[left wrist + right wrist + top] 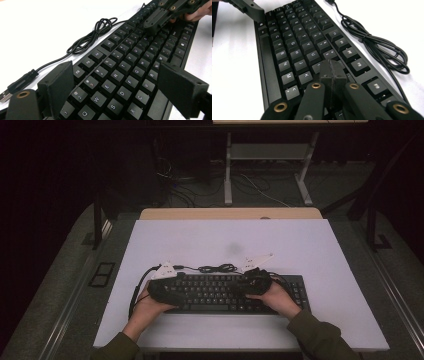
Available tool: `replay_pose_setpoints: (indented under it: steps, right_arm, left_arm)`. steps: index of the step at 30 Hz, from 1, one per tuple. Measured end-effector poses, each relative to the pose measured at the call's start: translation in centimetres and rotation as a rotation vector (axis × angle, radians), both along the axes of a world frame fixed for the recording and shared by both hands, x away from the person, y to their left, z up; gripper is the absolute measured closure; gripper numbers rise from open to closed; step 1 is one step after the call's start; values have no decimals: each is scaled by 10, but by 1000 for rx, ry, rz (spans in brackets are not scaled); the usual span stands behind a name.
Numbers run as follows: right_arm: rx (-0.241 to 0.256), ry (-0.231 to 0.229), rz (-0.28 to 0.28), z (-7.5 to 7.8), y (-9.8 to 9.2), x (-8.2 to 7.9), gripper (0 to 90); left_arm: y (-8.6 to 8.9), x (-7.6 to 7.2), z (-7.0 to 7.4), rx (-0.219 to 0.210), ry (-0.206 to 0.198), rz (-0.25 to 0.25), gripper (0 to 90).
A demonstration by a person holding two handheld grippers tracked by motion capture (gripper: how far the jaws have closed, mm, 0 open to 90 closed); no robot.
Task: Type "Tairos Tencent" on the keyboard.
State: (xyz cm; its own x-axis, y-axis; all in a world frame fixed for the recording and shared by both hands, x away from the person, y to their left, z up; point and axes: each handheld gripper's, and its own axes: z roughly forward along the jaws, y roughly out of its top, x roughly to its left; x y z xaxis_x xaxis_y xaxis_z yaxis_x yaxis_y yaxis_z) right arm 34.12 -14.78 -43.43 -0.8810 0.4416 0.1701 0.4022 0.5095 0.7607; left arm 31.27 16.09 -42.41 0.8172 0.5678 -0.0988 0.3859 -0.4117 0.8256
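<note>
Over right half of keys, right gripper jaws pressed together, tip down on key row near L. Left gripper jaws spread wide above Q-to-B block, holding nothing. Step looks like key pressing; next move needs single-key aim. Black keyboard lies at near edge of white table, coiled cable just behind.

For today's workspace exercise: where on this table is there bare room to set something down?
Free: the wide white table stretch beyond the coiled cable, and the strips either side of the keyboard. Crowded: over the keys, where the left gripper and right gripper work.
</note>
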Motion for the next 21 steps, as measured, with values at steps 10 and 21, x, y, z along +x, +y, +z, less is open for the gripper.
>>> replay_pose_setpoints:
  steps: [10,21]
  right_arm:
    - [-19,3,11,-3,5,-1,889]
    - [-32,7,11,-5,6,-1,889]
  left_arm:
    - [0,0,0,0,-2,0,137]
    - [0,0,0,1,-2,0,138]
